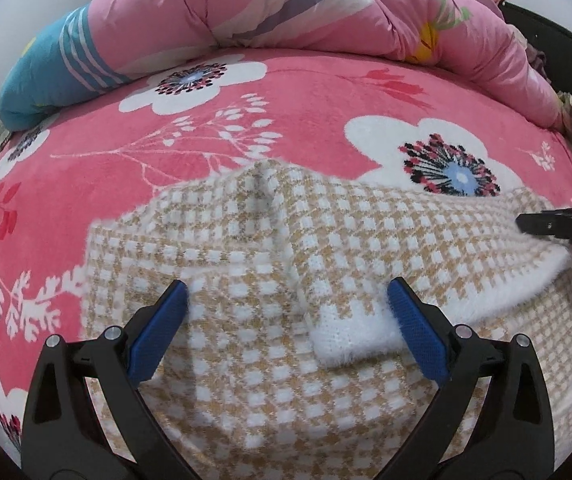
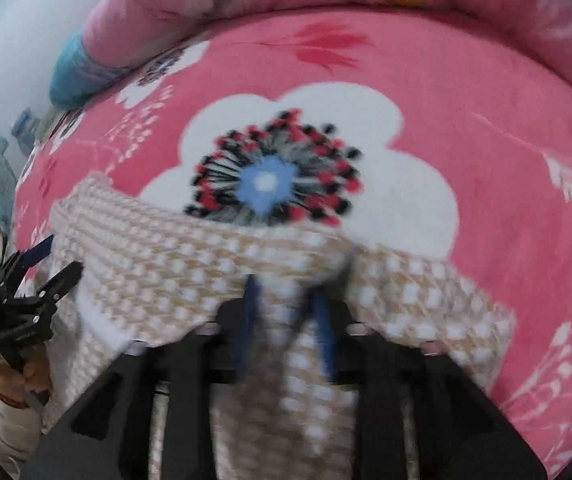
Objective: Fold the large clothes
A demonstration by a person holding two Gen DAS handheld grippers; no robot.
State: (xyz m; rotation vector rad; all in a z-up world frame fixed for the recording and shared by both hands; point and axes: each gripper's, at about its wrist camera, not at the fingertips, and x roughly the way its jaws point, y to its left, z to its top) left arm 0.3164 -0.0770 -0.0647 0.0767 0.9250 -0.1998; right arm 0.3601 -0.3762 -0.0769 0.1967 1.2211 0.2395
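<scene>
A beige and white checked knit sweater point(image 1: 269, 236) lies partly folded on the pink flowered bed cover point(image 1: 310, 92). My left gripper point(image 1: 288, 300) hovers just over its middle, blue pads wide apart and open, nothing between them. A white ribbed hem point(image 1: 350, 340) lies near the right pad. My right gripper point(image 2: 286, 312) is blurred. A raised fold of the sweater point(image 2: 165, 268) sits between its narrow-set pads, and cloth drapes over its fingers, so it looks shut on the edge. In the left wrist view the right gripper point(image 1: 558, 226) shows at the sweater's lifted right edge.
A rolled pink quilt point(image 1: 286, 4) with a blue striped end point(image 1: 49, 80) lines the far side of the bed. Dark furniture point(image 1: 558, 52) stands at the back right. A person's hand point(image 2: 25, 372) holds the left gripper point(image 2: 65, 254) at the sweater's left edge.
</scene>
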